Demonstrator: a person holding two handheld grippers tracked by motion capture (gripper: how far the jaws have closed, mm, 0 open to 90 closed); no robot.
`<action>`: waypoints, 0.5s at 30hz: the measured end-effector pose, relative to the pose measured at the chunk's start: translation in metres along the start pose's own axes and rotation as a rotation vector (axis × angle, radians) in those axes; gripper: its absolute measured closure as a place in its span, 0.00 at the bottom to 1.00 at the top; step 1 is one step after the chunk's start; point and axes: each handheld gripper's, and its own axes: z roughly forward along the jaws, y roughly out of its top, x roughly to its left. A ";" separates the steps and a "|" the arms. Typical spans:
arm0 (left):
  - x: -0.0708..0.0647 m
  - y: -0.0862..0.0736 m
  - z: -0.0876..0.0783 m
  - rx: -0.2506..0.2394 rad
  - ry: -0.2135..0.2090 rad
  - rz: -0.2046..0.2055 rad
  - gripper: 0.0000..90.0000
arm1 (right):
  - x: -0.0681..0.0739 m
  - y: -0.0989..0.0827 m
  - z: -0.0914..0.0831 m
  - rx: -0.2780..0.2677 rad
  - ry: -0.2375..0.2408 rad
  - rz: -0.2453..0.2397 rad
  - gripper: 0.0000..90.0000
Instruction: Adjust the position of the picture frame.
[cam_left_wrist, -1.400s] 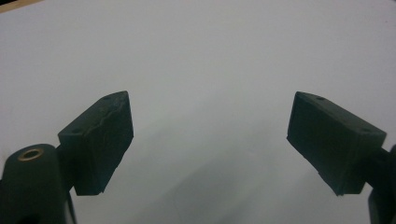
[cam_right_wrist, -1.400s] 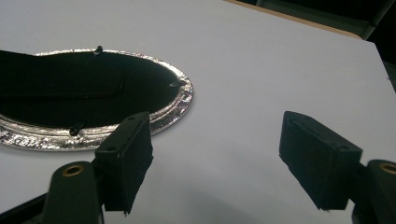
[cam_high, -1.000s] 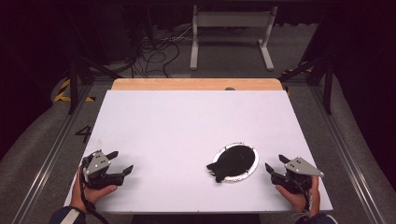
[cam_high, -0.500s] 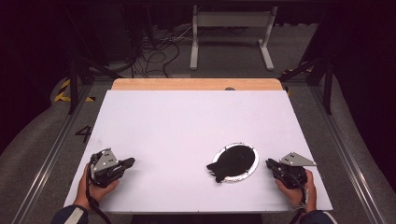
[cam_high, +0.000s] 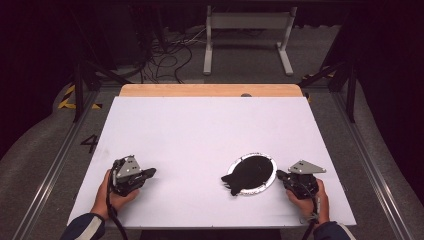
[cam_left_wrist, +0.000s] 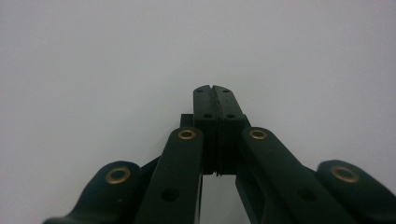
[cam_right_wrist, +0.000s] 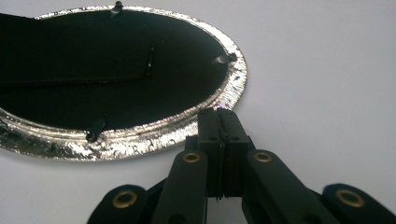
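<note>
An oval picture frame (cam_high: 251, 171) with a glittery silver rim lies back-up on the white table (cam_high: 200, 125), its black backing and stand flap showing. My right gripper (cam_high: 280, 174) lies just right of it. In the right gripper view the gripper (cam_right_wrist: 219, 111) has its tips at the frame's (cam_right_wrist: 116, 70) silver rim; its jaws have just been closing and now stand shut with nothing between them. My left gripper (cam_high: 150, 172) rests at the table's front left, well apart from the frame. Its jaws (cam_left_wrist: 215, 88) are pressed together over bare table.
A wooden strip (cam_high: 210, 90) runs along the table's far edge. Beyond it on the floor lie cables (cam_high: 170, 55) and a white metal stand (cam_high: 247, 30). Metal rails (cam_high: 55, 165) flank the table on both sides.
Both grippers' jaws went from open to shut. The left hand slid right toward the table's middle. The right hand edged left, up to the frame's rim.
</note>
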 end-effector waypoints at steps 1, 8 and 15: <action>-0.001 0.003 0.003 0.001 -0.009 0.004 0.99 | 0.001 0.001 0.001 0.002 -0.006 0.001 1.00; -0.010 0.019 0.023 0.024 -0.053 0.047 0.99 | 0.003 0.007 0.008 0.001 0.012 0.010 1.00; -0.012 0.026 0.033 0.038 -0.072 0.056 0.99 | 0.009 0.015 0.016 0.009 0.018 -0.010 1.00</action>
